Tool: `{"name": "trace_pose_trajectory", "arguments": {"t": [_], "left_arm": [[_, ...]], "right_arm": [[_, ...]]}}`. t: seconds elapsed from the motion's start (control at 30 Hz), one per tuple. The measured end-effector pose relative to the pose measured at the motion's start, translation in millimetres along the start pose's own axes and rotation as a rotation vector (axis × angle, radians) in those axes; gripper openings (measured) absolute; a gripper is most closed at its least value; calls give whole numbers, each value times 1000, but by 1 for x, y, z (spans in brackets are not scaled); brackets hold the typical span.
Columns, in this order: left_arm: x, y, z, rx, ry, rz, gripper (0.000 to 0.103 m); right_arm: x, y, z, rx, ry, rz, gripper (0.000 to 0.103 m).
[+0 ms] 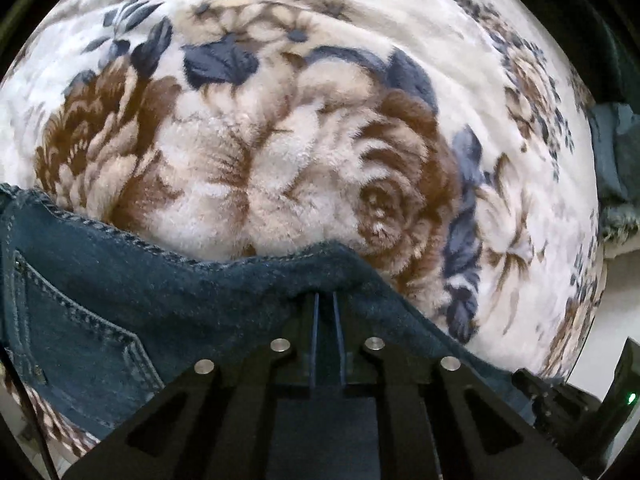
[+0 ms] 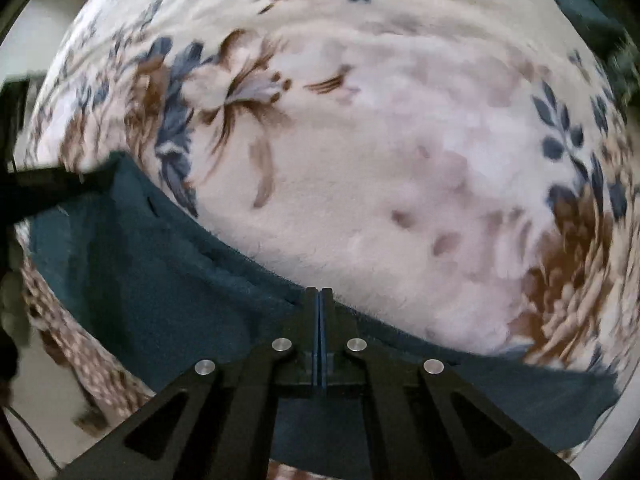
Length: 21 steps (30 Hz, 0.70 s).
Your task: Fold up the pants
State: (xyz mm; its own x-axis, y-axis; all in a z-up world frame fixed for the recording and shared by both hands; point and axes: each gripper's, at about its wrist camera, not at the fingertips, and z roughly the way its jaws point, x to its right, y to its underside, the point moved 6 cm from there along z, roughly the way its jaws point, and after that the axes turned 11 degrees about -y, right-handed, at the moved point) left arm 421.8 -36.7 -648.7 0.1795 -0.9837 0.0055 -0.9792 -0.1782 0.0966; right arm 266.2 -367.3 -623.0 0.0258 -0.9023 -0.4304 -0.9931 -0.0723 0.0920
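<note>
Fleecy cream blanket (image 1: pixel 280 168) printed with brown roses and slate-blue leaves fills both of my wrist views. Across its near side lie the dark teal jeans (image 1: pixel 120 300), a stitched pocket (image 1: pixel 80 344) showing at the lower left of my left view. My left tongs (image 1: pixel 326 296) point steeply down and are nearly pressed together, pinching a raised fold of the jeans' edge that bunches over their tips. My right tongs (image 2: pixel 319 294) are pressed together, their blue pads meeting, right at the jeans' (image 2: pixel 160 280) edge; cloth lies under them, but I cannot tell whether any is caught between them. That view is blurred.
</note>
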Motion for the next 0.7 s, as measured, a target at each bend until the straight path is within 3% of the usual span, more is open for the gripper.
{"name": "trace_pose_trajectory", "arguments": {"t": [0.1, 0.17, 0.3, 0.33, 0.37, 0.4, 0.5, 0.53, 0.7], "left_arm": [[2, 6, -16, 30, -15, -18, 21], [7, 13, -24, 45, -11, 3, 32], [20, 26, -25, 59, -50, 52, 34], [24, 30, -25, 56, -60, 64, 36], [26, 35, -24, 52, -63, 71, 36], [29, 38, -23, 53, -66, 77, 37], [36, 50, -21, 63, -102, 112, 63], [38, 52, -23, 77, -111, 119, 69], [51, 62, -31, 128, -148, 141, 70]], "right_arm": [[1, 6, -8, -24, -30, -8, 26], [-8, 8, -6, -35, 1, -59, 51], [-23, 9, 8, -78, 89, -200, 51], [-30, 5, 16, -86, 112, -233, 46], [-35, 4, 23, -91, 144, -268, 21], [-37, 6, 30, -111, 159, -296, 10], [-35, 8, 31, -70, 244, -363, 3], [-27, 5, 25, -29, 247, -325, 2], [4, 7, 7, 27, 83, -71, 6]]}}
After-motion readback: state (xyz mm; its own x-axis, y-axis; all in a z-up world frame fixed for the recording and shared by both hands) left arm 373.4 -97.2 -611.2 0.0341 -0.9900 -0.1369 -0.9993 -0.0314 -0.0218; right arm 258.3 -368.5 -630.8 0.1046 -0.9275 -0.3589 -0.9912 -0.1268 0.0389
